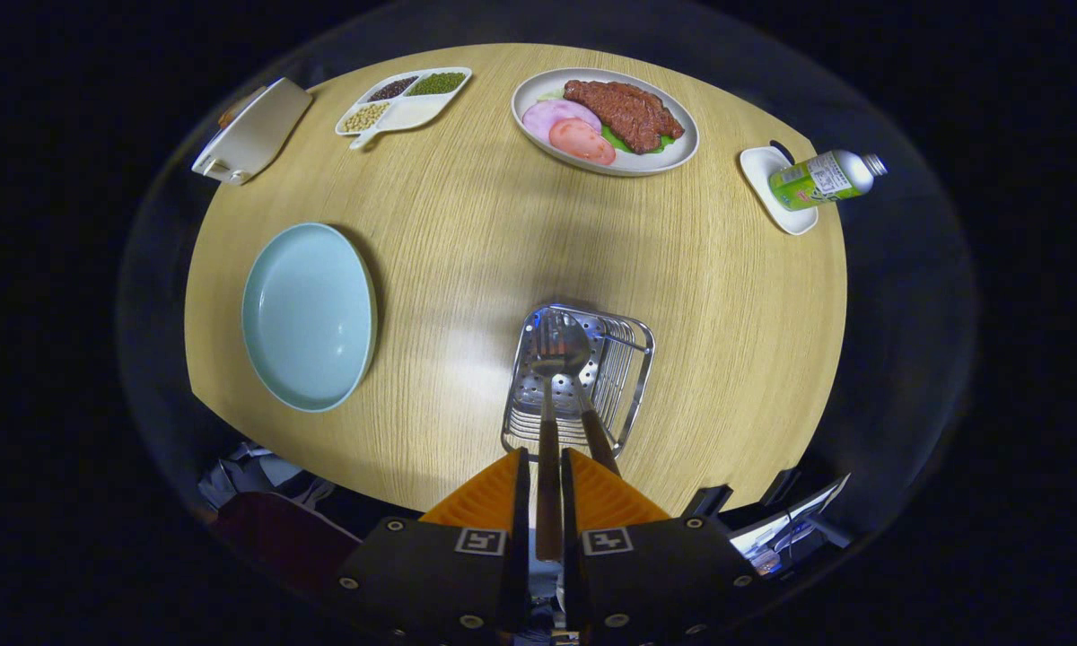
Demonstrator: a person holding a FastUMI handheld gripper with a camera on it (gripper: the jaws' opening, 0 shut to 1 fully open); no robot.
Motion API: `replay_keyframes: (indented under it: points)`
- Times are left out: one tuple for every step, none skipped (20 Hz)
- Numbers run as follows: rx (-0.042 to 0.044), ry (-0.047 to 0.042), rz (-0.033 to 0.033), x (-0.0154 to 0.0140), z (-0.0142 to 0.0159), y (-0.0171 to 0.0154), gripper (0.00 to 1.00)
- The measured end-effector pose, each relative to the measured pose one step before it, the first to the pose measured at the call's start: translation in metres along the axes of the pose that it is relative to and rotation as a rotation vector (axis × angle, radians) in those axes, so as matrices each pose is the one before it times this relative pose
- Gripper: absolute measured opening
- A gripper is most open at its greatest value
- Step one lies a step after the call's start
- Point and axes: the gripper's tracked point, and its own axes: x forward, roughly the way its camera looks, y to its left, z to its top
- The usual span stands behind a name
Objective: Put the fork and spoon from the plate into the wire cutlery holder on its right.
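My gripper (546, 489) is shut on the wooden handle of the fork (547, 431), which runs forward between the fingers. The fork's tines reach down inside the wire cutlery holder (633, 359), just ahead of the fingertips. The spoon (595, 431) stands in the same holder, its wooden handle leaning right beside the fork and its bowl next to the tines. The two heads overlap, so I tell them apart only roughly. The light blue plate (310, 314) lies bare on the table, left of the holder.
On the round wooden table (467, 224), beyond the holder, sit an oval plate of meat and ham (605, 121), a divided dish of beans (404, 99), a white box (251, 130) at far left, and a green bottle (821, 179) lying on a small white dish.
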Motion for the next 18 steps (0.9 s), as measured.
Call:
replay_keyframes:
  points:
    - [0.00874,-0.02065,0.00191,-0.00355,0.00237,-0.00035,0.29]
    - [0.01081,-0.02696,0.00220,-0.00511,0.00297,-0.00001,0.38]
    - [0.01537,-0.03796,0.00317,-0.00429,0.00470,0.00089,0.47]
    - [0.02167,-0.04944,-0.00001,-0.00645,0.00568,0.00003,0.57]
    - [0.02144,-0.05283,0.00295,-0.00639,0.00491,0.00096,0.78]
    - [0.02064,-0.06958,0.00466,-0.00810,0.00702,0.00165,0.86]
    - [0.01741,-0.07733,0.00580,-0.01106,0.00590,0.00058,0.97]
    - [0.01798,-0.07726,0.00341,-0.00969,0.00647,0.00146,0.99]
    - [0.02234,-0.08457,0.00164,-0.00996,0.00708,0.00222,0.99]
    - [0.02352,-0.07996,-0.00153,-0.01095,0.00632,0.00109,0.99]
    - [0.02773,-0.08079,-0.00290,-0.01065,0.00760,-0.00104,0.99]
    - [0.02289,-0.08093,0.00133,-0.01246,0.00786,0.00006,0.99]
    - [0.02254,-0.07089,-0.00284,-0.01181,0.00560,-0.00146,0.99]
    - [0.02231,-0.07203,-0.00547,-0.01230,0.00730,-0.00336,0.99]
    - [0.02236,-0.07274,-0.01111,-0.01339,0.00824,-0.00591,0.99]
    - [0.01618,-0.07359,-0.01500,-0.01256,0.00963,-0.00756,0.99]
    - [0.00963,-0.06463,-0.01523,-0.01112,0.00769,-0.00986,0.98]
    - [0.00554,-0.05519,-0.01047,-0.01129,0.00572,-0.00910,0.98]
